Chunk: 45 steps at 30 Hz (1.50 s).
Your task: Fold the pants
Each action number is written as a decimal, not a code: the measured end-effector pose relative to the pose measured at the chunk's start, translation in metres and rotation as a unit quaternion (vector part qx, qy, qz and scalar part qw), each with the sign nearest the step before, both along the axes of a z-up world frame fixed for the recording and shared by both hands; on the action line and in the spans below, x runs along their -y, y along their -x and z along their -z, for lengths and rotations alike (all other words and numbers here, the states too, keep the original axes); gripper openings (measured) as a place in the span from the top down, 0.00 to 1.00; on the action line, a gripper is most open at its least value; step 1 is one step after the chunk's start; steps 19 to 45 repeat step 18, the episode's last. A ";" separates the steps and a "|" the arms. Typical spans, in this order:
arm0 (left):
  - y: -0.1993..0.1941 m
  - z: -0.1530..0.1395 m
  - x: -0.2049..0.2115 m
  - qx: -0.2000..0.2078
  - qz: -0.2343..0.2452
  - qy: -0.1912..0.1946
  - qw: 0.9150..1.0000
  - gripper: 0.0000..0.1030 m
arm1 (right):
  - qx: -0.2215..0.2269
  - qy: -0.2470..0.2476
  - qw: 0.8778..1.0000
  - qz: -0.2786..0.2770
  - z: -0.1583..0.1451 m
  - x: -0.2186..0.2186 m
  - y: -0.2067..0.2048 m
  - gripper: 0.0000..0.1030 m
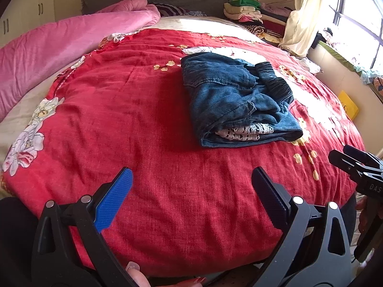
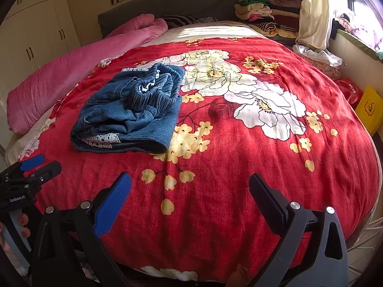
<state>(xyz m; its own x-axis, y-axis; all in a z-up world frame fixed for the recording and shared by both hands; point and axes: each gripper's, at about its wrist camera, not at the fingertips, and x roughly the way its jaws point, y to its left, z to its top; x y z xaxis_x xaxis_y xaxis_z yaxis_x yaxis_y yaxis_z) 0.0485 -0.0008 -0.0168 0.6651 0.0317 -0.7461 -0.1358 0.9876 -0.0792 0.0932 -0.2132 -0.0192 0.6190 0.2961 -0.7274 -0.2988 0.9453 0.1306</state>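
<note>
Blue denim pants (image 1: 237, 100) lie folded into a compact bundle on the red floral bedspread (image 1: 143, 124), elastic waistband on top and a bit of white lace at the near edge. They also show in the right wrist view (image 2: 129, 112), at centre left. My left gripper (image 1: 191, 191) is open and empty, held over the bedspread short of the pants. My right gripper (image 2: 189, 196) is open and empty, to the right of the pants and nearer the bed's foot. Each gripper shows at the edge of the other's view (image 1: 356, 167) (image 2: 36, 169).
A pink quilt (image 1: 59, 52) lies along the bed's left side. Stacked folded clothes (image 2: 261, 12) sit by the grey headboard (image 2: 167, 2). A curtain (image 2: 313, 12) and window are on the right. A yellow box (image 2: 369, 108) stands beside the bed. White cupboards (image 2: 36, 24) are at left.
</note>
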 end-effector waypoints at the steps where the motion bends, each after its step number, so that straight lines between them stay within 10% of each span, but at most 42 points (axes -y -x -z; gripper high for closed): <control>1: 0.000 0.000 0.000 0.001 -0.003 -0.004 1.000 0.09 | 0.000 0.000 1.000 0.001 0.000 0.001 0.000 0.05; 10: -0.014 -0.023 -0.030 0.037 -0.019 -0.007 0.999 0.09 | -0.001 -0.006 0.999 0.031 0.002 0.032 -0.021 0.05; 18: -0.137 0.007 -0.176 -0.099 -0.154 -0.060 0.981 0.09 | -0.003 0.082 0.984 0.160 0.005 0.147 -0.137 0.05; 45: -0.137 0.007 -0.176 -0.099 -0.154 -0.060 0.981 0.09 | -0.003 0.082 0.984 0.160 0.005 0.147 -0.137 0.05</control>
